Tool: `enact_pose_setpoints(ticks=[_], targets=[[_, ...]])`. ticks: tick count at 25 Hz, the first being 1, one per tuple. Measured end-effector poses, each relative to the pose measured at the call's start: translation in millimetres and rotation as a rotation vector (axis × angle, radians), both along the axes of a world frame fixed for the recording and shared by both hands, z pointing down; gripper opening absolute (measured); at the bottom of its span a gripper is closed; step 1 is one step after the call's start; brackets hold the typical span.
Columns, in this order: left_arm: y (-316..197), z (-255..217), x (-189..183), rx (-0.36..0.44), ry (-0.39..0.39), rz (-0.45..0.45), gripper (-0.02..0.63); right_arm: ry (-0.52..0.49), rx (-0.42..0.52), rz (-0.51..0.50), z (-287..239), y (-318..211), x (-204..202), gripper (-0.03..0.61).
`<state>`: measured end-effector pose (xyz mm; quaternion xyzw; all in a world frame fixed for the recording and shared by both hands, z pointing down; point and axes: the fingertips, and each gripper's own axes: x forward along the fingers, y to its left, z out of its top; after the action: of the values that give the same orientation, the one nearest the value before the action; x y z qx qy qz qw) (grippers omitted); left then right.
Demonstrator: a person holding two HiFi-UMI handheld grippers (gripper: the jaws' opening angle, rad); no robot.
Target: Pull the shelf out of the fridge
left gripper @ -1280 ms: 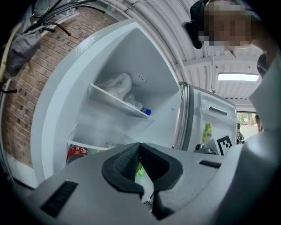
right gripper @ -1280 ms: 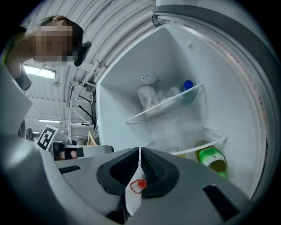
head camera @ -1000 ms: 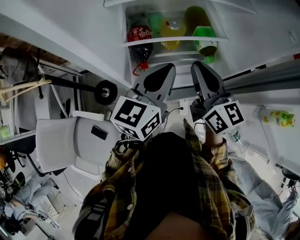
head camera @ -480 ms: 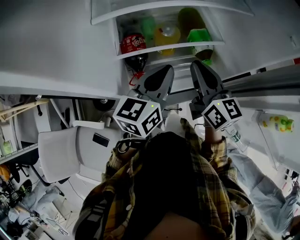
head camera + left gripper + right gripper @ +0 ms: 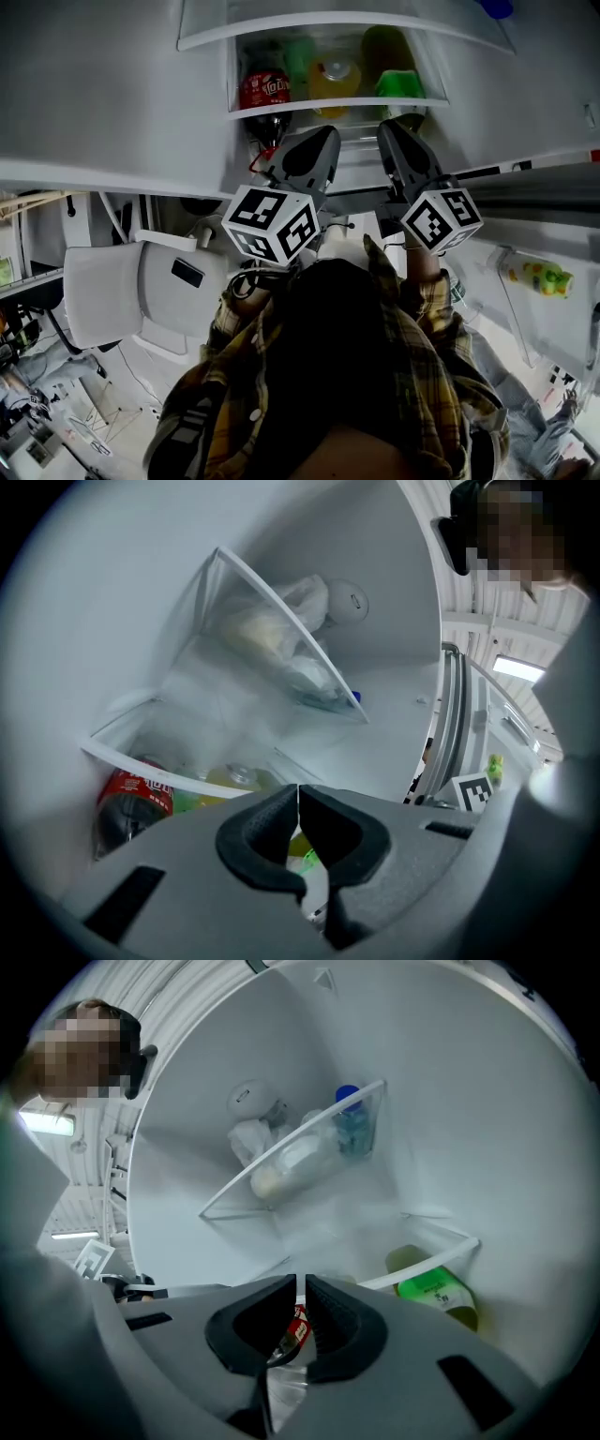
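Observation:
The fridge's glass shelf with a white front rim (image 5: 337,103) carries a red cola bottle (image 5: 264,89), a yellow bottle (image 5: 336,77) and green bottles (image 5: 398,82). My left gripper (image 5: 322,134) and right gripper (image 5: 388,128) hang side by side just below and in front of that rim, apart from it, both shut on nothing. In the left gripper view the shut left gripper (image 5: 298,803) sits under the rim (image 5: 169,778) beside the cola bottle (image 5: 131,803). From the right gripper view, the right gripper (image 5: 301,1293) is beside the rim (image 5: 422,1265) and a green bottle (image 5: 433,1296).
A higher glass shelf (image 5: 328,21) holds bagged food (image 5: 281,639) and a blue-capped bottle (image 5: 352,1119). The open fridge door (image 5: 534,277) with its own rack stands at the right. A white chair (image 5: 141,291) is at the left. My plaid sleeves (image 5: 422,300) fill the bottom.
Both grippers have drawn nearer the shelf's front rim, still shut. The upper shelf has come into the head view.

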<state>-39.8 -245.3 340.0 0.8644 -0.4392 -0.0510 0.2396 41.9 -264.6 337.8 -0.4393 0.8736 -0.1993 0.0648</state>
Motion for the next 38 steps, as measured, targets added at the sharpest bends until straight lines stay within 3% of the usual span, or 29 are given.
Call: enact_pose_setpoints(ticks=[12,24,38], targets=[[-12,12,5,-0.053,0.029,-0.043,0.011,-0.053,-0.046,-0.057,6,-10,5,0.032],[-23,34,2,-0.12,0.075,-0.094,0.179,-0.151,-0.153,-0.116,28,-20,7,0.164],[-54,55,-1,-0.239,0.227,-0.111,0.184,-0.257,-0.234,-0.069,47,-44,4,0.17]])
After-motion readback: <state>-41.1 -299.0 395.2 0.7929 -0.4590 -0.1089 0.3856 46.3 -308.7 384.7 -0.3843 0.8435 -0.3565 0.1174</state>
